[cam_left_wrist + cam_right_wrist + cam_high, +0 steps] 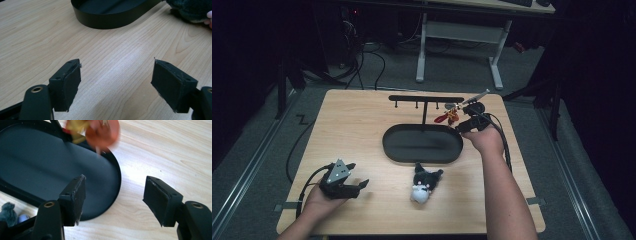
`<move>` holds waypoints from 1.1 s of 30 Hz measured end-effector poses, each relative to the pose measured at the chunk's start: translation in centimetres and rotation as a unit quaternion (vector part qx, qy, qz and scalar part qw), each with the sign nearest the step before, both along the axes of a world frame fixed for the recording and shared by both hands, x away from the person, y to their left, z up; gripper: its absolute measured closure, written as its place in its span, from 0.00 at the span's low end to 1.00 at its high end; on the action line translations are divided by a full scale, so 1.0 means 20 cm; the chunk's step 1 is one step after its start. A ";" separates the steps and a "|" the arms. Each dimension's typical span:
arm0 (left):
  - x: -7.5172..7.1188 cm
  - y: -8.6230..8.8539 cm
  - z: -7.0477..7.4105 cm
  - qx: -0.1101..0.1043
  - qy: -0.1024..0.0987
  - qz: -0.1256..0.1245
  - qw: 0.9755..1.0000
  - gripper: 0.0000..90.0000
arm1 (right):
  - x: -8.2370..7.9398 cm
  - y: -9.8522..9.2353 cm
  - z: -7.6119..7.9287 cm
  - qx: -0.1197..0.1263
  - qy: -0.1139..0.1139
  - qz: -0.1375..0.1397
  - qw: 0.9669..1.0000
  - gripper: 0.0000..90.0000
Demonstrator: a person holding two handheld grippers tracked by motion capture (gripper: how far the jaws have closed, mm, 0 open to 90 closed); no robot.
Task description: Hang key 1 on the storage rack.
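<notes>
From above, a wooden table carries a black oval tray with a T-shaped hook stand rising from it; a red-and-gold charm hangs at the stand's right end, just beside the right gripper, held over the tray's right edge with nothing between its jaws. The left gripper rests near the table's front left, jaws parted and empty, well apart from a black-and-white plush toy lying in front of the tray. In the left gripper view, the spread jaws frame bare wood, with the tray beyond. In the right gripper view, the released jaws straddle the tray's rim, the blurred charm dangling above and clear of both pads.
</notes>
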State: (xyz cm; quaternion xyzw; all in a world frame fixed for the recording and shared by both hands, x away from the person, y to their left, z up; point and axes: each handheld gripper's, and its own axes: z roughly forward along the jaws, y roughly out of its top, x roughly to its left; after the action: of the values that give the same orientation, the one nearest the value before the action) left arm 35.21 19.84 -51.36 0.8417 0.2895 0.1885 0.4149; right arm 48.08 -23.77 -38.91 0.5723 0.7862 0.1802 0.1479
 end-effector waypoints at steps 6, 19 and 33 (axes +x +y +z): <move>-0.01 -0.02 0.01 0.001 0.002 -0.006 1.000 0.28 | -0.21 -0.04 -0.04 -0.004 -0.029 0.012 1.000 0.38; -0.06 -0.14 -0.02 0.016 0.024 -0.021 0.999 0.32 | -0.77 -0.11 -0.48 0.060 -0.152 0.003 0.987 0.35; -0.05 -0.39 -0.02 0.018 0.051 0.000 0.999 0.93 | -1.13 -0.33 -0.58 0.128 -0.213 -0.016 0.968 0.57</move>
State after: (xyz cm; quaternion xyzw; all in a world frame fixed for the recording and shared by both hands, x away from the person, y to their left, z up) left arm 34.15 12.04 -51.78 0.8577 0.3071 0.1504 0.3840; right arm 25.41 -30.31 -50.61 0.5471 0.6978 0.3948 0.2405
